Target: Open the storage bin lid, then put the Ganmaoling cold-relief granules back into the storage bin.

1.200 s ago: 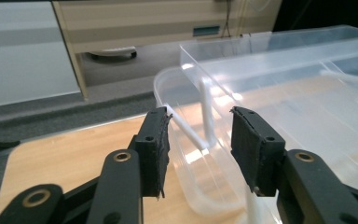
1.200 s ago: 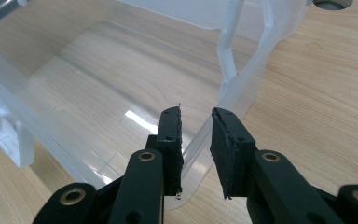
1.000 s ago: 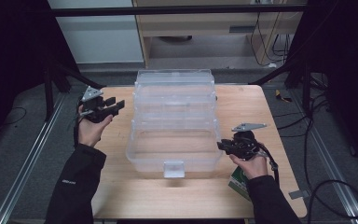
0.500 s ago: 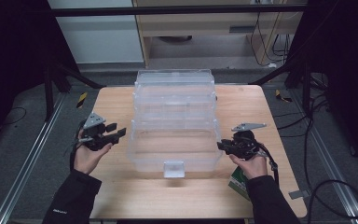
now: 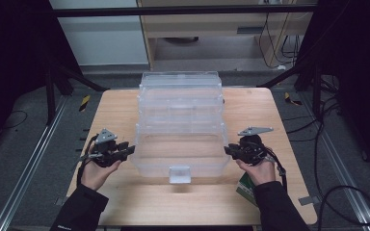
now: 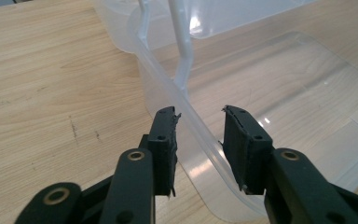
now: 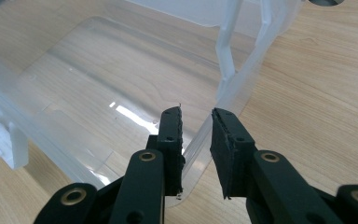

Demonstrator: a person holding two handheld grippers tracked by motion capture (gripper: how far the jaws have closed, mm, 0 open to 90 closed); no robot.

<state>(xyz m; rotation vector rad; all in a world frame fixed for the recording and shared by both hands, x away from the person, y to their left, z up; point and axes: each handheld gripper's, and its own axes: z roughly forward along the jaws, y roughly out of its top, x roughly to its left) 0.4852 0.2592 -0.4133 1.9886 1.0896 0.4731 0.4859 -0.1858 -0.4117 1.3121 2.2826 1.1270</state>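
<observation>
1. A clear plastic box [image 5: 179, 127] with several stepped tiers stands in the middle of the wooden surface [image 5: 250, 202]. Its lowest and widest tray is on the person's side, and a small latch [image 5: 179, 173] is on its front wall.
2. The left tool [image 5: 124, 150] is at the left side of this lowest tray. In the left gripper view, its two jaws stand on both sides of the thin tray rim [image 6: 193, 119], one outside and one inside. The jaws have just been closing, but a gap remains on each side, so they do not yet press the rim.
3. The right tool [image 5: 229, 150] is at the right side of the same tray. In the right gripper view, its jaws are close together around the right rim [image 7: 200, 135]. I cannot tell if the pads really press it.
4. A green packet [image 5: 244, 185] lies on the surface under the right hand [image 5: 257, 169].
</observation>
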